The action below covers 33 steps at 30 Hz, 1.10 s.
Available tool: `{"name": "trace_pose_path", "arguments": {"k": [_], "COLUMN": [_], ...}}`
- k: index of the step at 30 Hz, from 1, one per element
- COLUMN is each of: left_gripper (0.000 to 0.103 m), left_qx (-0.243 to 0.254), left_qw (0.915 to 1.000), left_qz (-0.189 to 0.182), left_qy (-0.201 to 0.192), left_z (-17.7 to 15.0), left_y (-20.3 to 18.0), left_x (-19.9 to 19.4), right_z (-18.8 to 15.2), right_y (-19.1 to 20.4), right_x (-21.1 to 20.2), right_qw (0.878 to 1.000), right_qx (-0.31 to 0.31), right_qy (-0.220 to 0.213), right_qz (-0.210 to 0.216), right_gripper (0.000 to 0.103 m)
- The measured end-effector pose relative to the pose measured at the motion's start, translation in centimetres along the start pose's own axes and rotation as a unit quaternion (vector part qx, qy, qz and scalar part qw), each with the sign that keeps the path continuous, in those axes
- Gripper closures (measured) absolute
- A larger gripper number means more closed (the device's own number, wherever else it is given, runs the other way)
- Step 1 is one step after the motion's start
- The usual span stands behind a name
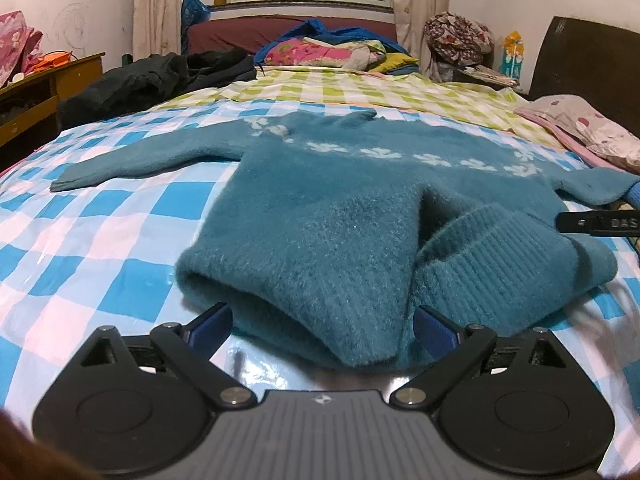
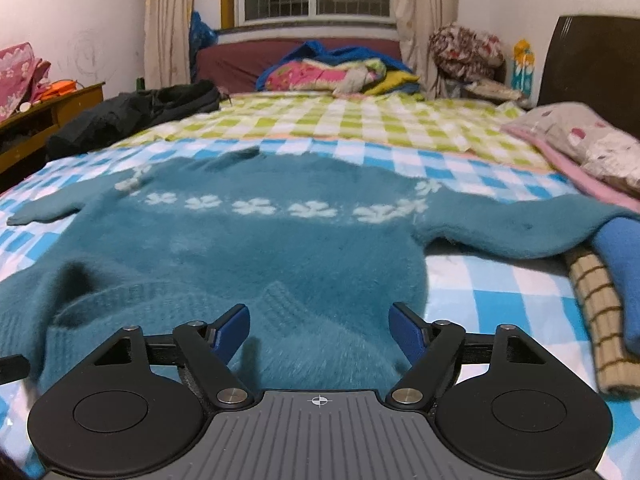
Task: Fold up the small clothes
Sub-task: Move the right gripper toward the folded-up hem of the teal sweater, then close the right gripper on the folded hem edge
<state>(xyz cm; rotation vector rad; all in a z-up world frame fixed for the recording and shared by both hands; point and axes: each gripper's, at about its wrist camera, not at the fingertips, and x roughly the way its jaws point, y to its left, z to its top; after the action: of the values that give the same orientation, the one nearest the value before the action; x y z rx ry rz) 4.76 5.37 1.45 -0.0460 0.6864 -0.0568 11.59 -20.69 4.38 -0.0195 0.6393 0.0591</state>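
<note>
While I am looking down my two grippers, the sweater (image 1: 340, 200) is lying flat on the bed (image 1: 100, 216), on the blue and white checked sheet. Its sleeves are sticking out to each side, and a row of white flowers is running across its chest. The bottom part is bunched up near me, with one corner folded over. I am holding the left gripper (image 1: 323, 326) wide open, and the folded corner is sitting between its blue fingers (image 1: 212, 322), but they are not squeezing it. I am holding the right gripper (image 2: 319, 334) open too, above the ribbed hem, and nothing is pinched there. Off to the right, a blue cloth (image 2: 624, 264) and a striped cloth (image 2: 600, 312) are lying beside one sleeve.
</note>
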Motion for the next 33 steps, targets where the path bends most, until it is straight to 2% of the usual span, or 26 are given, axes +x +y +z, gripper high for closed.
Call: {"name": "trace_pose_path", "arguments": {"k": [5,9,11,14,15,16,23,27,33], "left_gripper": [0.001,0.001,0.001,0.001,0.001,0.001,0.001,0.001,0.001], "left_qx": [-0.001,-0.010,-0.013,-0.017,-0.019,-0.021,-0.022,-0.017,-0.010], "left_qw": [0.9999,0.9998,0.9997,0.9996,0.9996,0.9995,0.9995,0.9995,0.9997], "left_qz": [-0.006,-0.012,-0.014,-0.017,-0.019,-0.020,-0.024,-0.024,-0.021], "left_qy": [0.011,0.015,0.014,0.013,0.012,0.011,-0.007,-0.015,-0.012], "left_z": [0.2,0.4,0.5,0.4,0.4,0.4,0.2,-0.3,-1.1], "left_y": [0.0,0.2,0.4,0.5,0.6,0.7,0.8,0.8,0.5], "left_x": [1.0,1.6,1.6,1.4,1.2,1.0,-1.2,-2.6,-3.6], "right_z": [0.4,0.8,1.0,1.2,1.3,1.4,1.3,0.1,-2.5], "right_y": [-0.1,-0.3,-0.4,-0.5,-0.5,-0.6,-0.4,-0.4,-1.5], "right_x": [3.0,4.6,5.3,5.1,4.7,4.3,-2.6,-7.1,-10.9], "right_qw": [0.998,0.995,0.993,0.990,0.989,0.988,0.983,0.980,0.982], "right_qx": [-0.005,-0.004,-0.001,-0.007,-0.009,-0.009,-0.036,-0.050,-0.064], "right_qy": [0.036,0.060,0.076,0.088,0.092,0.095,0.081,0.083,0.099], "right_qz": [0.042,0.078,0.094,0.109,0.115,0.121,0.162,0.176,0.149], "right_gripper": [0.035,0.050,0.054,0.072,0.085,0.089,0.093,0.094,0.095]}}
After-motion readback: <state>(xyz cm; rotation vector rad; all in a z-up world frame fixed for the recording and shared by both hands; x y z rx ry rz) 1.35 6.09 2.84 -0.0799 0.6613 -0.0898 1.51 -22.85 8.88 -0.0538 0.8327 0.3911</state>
